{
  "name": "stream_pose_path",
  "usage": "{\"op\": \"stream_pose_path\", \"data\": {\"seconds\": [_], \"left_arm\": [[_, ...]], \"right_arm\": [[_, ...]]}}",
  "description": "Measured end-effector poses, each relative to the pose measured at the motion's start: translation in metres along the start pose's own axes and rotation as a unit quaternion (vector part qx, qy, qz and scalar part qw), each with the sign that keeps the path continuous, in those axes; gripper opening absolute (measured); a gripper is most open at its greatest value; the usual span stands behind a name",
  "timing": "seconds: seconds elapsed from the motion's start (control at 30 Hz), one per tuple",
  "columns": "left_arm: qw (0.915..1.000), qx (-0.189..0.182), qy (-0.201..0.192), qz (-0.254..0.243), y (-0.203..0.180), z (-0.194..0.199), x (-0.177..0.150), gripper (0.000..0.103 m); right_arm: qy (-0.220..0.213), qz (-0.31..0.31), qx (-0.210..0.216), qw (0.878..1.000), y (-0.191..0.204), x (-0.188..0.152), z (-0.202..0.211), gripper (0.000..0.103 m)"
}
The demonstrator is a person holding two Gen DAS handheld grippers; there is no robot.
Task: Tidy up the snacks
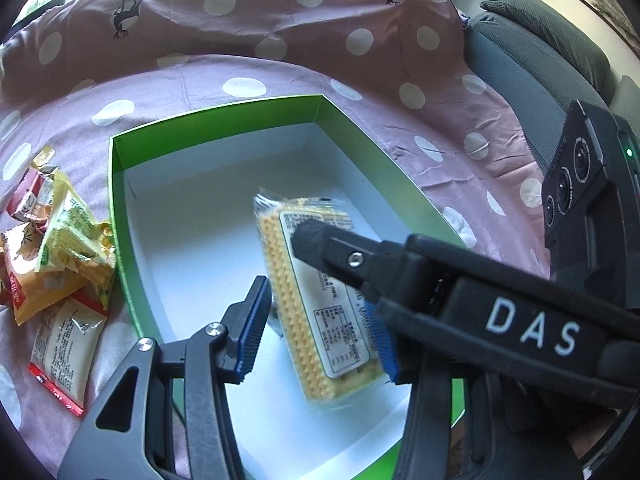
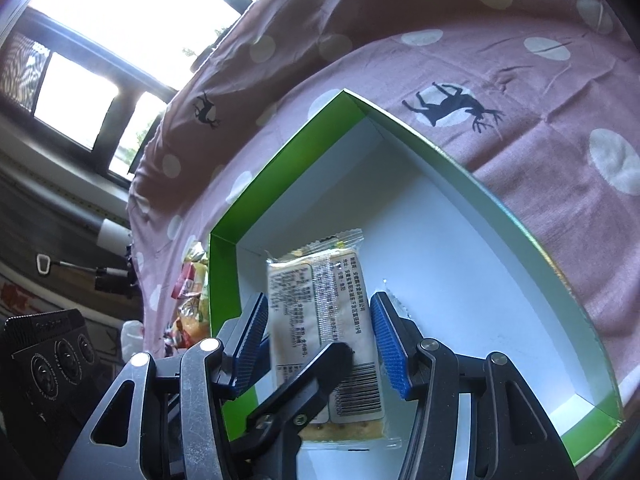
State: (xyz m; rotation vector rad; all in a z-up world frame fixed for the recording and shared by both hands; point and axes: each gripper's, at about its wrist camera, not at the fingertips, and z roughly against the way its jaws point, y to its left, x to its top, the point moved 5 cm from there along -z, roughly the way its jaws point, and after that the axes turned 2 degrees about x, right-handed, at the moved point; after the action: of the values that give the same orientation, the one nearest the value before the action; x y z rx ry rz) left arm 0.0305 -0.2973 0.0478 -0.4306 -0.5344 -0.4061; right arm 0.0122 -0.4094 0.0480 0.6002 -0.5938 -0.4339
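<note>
The cracker packet [image 1: 320, 300] was seen tilted over the floor of the green box [image 1: 120, 184], its long axis running along both claws' reach. It sat between the left claw [image 1: 316, 336] and the right claw [image 2: 320, 340]; whether either was clenched on it could not be told. Beside the box, loose snack packets [image 1: 60, 248] were left on the dotted pink cloth [image 1: 280, 72], under a bright window [image 2: 120, 32].
</note>
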Motion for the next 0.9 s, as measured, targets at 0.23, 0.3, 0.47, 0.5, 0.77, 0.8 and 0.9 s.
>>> {"op": "stream_pose_path", "data": {"seconds": [0.23, 0.3, 0.47, 0.5, 0.77, 0.8, 0.9], "left_arm": [[0.9990, -0.015, -0.033, 0.027, 0.018, 0.034, -0.001, 0.058], [0.9985, -0.017, -0.040, 0.032, 0.024, 0.046, -0.003, 0.059], [0.9969, -0.009, -0.064, 0.044, 0.052, 0.082, -0.013, 0.069], [0.9962, -0.005, -0.072, 0.048, 0.060, 0.089, -0.014, 0.073], [0.9877, 0.043, -0.099, 0.113, 0.144, 0.131, -0.036, 0.079], [0.9878, 0.050, -0.093, 0.115, 0.154, 0.131, -0.040, 0.079], [0.9834, 0.085, -0.088, 0.134, 0.190, 0.132, -0.057, 0.079]], "right_arm": [[-0.020, 0.006, -0.004, 1.000, 0.003, 0.002, 0.012, 0.056], [-0.026, 0.009, -0.014, 1.000, 0.005, 0.003, 0.014, 0.059], [-0.046, 0.025, -0.030, 0.998, 0.013, 0.003, 0.022, 0.071], [-0.051, 0.029, -0.030, 0.998, 0.016, 0.003, 0.024, 0.072], [-0.073, 0.076, -0.057, 0.993, 0.047, -0.003, 0.025, 0.077], [-0.074, 0.082, -0.061, 0.992, 0.051, -0.005, 0.024, 0.078], [-0.073, 0.103, -0.075, 0.989, 0.064, -0.012, 0.018, 0.078]]}}
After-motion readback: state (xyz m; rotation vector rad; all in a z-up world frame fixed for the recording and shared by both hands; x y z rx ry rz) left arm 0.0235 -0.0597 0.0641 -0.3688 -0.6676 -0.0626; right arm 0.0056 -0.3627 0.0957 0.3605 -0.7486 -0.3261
